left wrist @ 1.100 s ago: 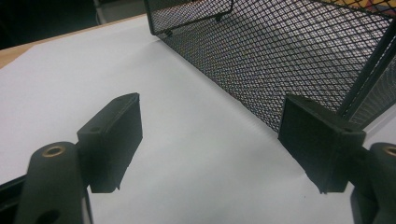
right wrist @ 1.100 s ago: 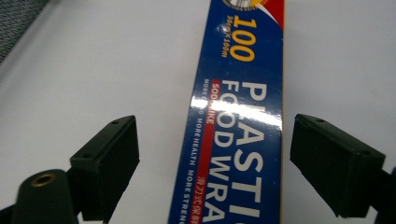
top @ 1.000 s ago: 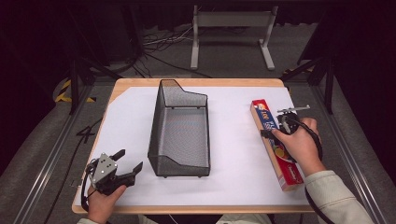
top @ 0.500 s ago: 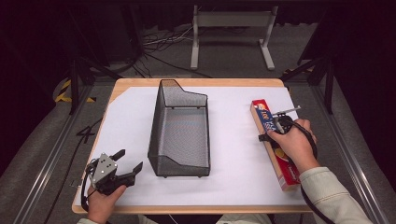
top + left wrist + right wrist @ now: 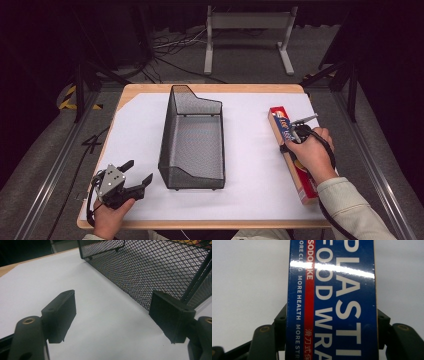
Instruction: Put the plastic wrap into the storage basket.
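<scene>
A long blue and red plastic wrap box (image 5: 279, 119) lies lengthwise along the right side of the table. My right gripper (image 5: 296, 133) reaches down over its middle. In the right gripper view the box (image 5: 337, 290) runs up between the jaws of my right gripper (image 5: 332, 325). The jaws have just been closing, and both pads now rest against the box's long sides. My left gripper (image 5: 137, 171) sits low at the front left with its jaws wide open. Only white table surface lies between the jaws of my left gripper (image 5: 112, 315).
A black wire-mesh basket (image 5: 167, 135) stands empty in the middle of the white sheet (image 5: 250, 165). Its mesh wall (image 5: 155, 267) rises just right of the left gripper. The wooden table edge (image 5: 200, 223) runs along the front. Dark floor, cables and a metal stand lie beyond.
The right hand has shifted slightly left and settled onto the box, and its jaws have narrowed onto the box's sides. The left gripper has not moved.
</scene>
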Tool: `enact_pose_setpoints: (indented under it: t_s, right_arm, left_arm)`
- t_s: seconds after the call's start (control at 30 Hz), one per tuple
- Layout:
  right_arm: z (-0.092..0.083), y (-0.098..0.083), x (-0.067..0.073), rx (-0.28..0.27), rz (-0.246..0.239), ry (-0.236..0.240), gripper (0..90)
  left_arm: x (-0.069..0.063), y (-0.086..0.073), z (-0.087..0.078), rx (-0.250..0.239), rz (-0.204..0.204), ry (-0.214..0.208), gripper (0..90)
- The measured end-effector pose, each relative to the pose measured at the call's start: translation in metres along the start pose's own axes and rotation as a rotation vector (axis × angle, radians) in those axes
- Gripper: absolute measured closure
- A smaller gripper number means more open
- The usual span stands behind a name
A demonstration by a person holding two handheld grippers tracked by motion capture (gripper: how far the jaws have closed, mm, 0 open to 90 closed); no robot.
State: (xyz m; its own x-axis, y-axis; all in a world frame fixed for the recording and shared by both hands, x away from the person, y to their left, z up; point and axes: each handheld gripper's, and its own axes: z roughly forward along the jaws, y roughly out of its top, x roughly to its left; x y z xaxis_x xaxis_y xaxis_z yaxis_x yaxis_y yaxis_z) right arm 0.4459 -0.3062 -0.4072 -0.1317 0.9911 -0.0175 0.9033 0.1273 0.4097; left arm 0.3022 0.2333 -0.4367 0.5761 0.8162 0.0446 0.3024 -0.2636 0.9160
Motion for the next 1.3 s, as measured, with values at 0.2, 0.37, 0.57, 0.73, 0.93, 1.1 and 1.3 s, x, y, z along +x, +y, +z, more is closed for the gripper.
enact_pose_setpoints:
  t_s: [0.2,0.37,0.57,0.73,0.93,1.1,1.3]
  right_arm:
    - [-0.003,0.000,-0.001,-0.004,0.040,0.023,39.6]
    - [-0.016,0.002,-0.001,-0.042,0.043,0.048,39.7]
    - [-0.036,0.008,0.001,-0.069,0.032,0.067,39.7]
    - [-0.047,0.011,0.001,-0.087,0.033,0.072,39.7]
    - [-0.066,0.015,0.002,-0.106,0.028,0.078,39.5]
    - [-0.079,0.018,0.004,-0.098,0.027,0.072,39.5]
    - [-0.088,0.019,0.009,-0.106,0.033,0.088,39.5]
  left_arm:
    - [0.001,-0.001,0.000,0.004,-0.006,0.004,22.4]
    - [0.001,-0.001,0.001,0.004,-0.007,0.005,22.4]
    - [0.000,0.000,0.001,0.001,-0.009,0.004,22.4]
    - [0.001,0.000,0.001,0.000,-0.008,0.006,22.4]
    - [0.001,0.000,0.000,0.000,-0.007,0.007,22.4]
    - [0.000,0.000,0.000,-0.001,-0.010,0.006,22.4]
    - [0.001,0.000,0.000,-0.001,-0.005,0.006,22.4]
